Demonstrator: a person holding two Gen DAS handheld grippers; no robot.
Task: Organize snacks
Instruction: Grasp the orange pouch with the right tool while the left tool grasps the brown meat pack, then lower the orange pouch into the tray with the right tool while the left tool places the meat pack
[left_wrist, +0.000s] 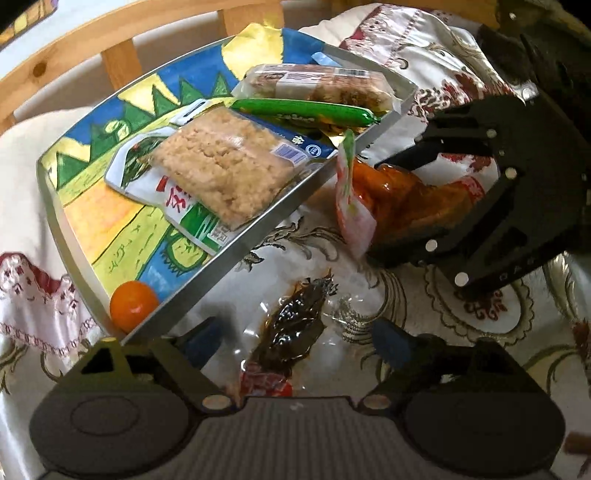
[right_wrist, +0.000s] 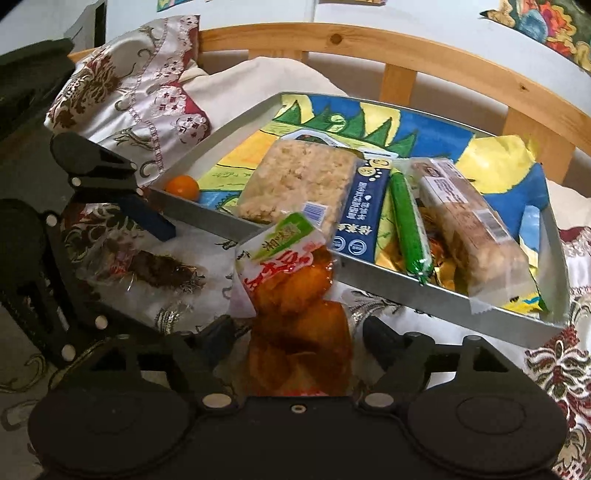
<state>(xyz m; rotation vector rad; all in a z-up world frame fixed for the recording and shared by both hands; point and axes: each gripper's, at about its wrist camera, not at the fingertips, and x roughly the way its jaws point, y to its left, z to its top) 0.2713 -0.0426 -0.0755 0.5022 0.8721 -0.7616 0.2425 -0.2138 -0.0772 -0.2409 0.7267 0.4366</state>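
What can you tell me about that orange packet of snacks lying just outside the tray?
The orange snack packet is a clear plastic pouch holding glossy orange-brown pieces, with a white, red and green printed top. It lies on the patterned cloth, outside the tray, its printed end tipped up towards the tray's near wall. The right gripper straddles it with jaws apart; whether the pads touch it is unclear.

Background: a curved wooden rail (right_wrist: 332, 38) with upright slats; behind it a pale wall (right_wrist: 424, 22) bearing a colourful picture (right_wrist: 546, 26); before it, embroidered satin cloth (right_wrist: 122, 92).
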